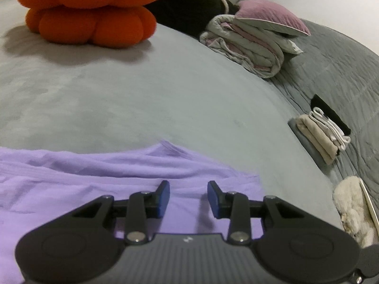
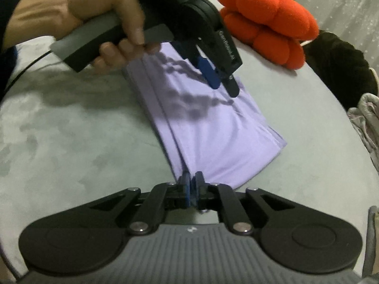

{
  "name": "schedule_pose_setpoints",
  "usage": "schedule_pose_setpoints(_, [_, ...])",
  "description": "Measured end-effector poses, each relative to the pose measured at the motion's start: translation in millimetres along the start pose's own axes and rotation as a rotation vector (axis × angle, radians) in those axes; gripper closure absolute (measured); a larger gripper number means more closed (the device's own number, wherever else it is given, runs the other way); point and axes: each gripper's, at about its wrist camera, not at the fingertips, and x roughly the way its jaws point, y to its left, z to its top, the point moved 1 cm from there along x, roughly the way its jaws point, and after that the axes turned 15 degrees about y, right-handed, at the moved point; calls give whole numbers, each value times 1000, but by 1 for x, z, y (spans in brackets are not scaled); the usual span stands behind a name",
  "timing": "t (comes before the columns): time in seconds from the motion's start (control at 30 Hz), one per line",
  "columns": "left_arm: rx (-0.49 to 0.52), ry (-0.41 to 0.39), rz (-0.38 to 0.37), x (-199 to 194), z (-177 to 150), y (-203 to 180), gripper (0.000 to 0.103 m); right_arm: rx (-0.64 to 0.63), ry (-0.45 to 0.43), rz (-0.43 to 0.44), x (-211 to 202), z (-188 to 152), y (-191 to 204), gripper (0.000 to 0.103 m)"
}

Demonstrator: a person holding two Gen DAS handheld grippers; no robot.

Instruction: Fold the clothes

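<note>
The right tool [image 2: 192, 181] is at the near end of the folded light purple cloth [image 2: 208, 123], at 6 o'clock in the right view. Its two blue pads sit almost together, with only a thin gap. The cloth's near corner meets the tips, but the tips hide the spot, so I cannot tell if any cloth is pinched between them.

The purple cloth lies flat on the soft grey bed [image 2: 71, 127]. It runs from 6 o'clock up toward 12 o'clock.

At the far end a hand [image 2: 78, 16] holds the left tool [image 1: 188, 189]. Its pads stand apart and hold nothing. They hang just above the cloth. In the left view the bottom edge cuts off the cloth.

Farther off, at 1 o'clock in the right view, sits a puffy orange pumpkin-shaped cushion [image 2: 265, 16]. Beside it is a black heap [image 2: 341, 64], too dark to make out. At 3 o'clock in the left view is a small stack of folded beige and white clothes [image 1: 319, 135], quite blurry.
</note>
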Motion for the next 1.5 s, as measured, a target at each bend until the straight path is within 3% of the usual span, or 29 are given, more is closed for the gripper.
schedule_pose_setpoints(0.13, [-16, -1, -9, -1, 1, 1, 67, 29, -1, 39, -1, -3, -8, 94])
schedule_pose_setpoints(0.23, [-4, -15, 0, -8, 1, -3, 65, 105, -54, 121, -14, -5, -23, 93])
schedule_pose_setpoints(0.33, [-6, -39, 6, -17, 0, -1, 63, 232, -102, 169, -24, -11, -49, 91])
schedule_pose_setpoints(0.47, [7, -63, 30, -26, -6, -4, 63, 473, -67, 174, -17, -25, -87, 90])
schedule_pose_setpoints(0.6, [58, -50, 51, -26, -20, -14, 57, 651, -20, 247, 1, -31, -106, 89])
schedule_pose_setpoints(0.63, [72, -42, 59, -25, -23, -16, 56, 661, -15, 270, 4, -30, -105, 82])
schedule_pose_setpoints(0.67, [76, -24, 74, -22, -26, -16, 56, 658, -16, 284, 4, -27, -103, 64])
schedule_pose_setpoints(0.73, [72, 12, 99, -16, -29, -11, 57, 626, -21, 295, 5, -19, -94, 49])
schedule_pose_setpoints(0.87, [28, -5, 93, -24, -25, -1, 56, 520, 28, 228, 8, -14, -79, 49])
schedule_pose_setpoints(0.97, [-33, -48, 114, -37, -24, 13, 56, 563, 22, 245, 6, -17, -85, 51])
schedule_pose_setpoints(1.07, [-152, -87, 123, -54, -24, 41, 56, 617, 10, 254, 5, -21, -93, 52])
schedule_pose_setpoints(1.23, [-418, -162, 33, -83, -38, 97, 56, 598, 33, 234, 8, -20, -92, 52])
schedule_pose_setpoints(1.37, [-428, -234, 177, -109, -45, 110, 56, 594, 41, 235, 6, -22, -92, 52])
schedule_pose_setpoints(1.5, [-441, -282, 221, -121, -46, 116, 55, 589, 48, 230, 7, -21, -91, 52])
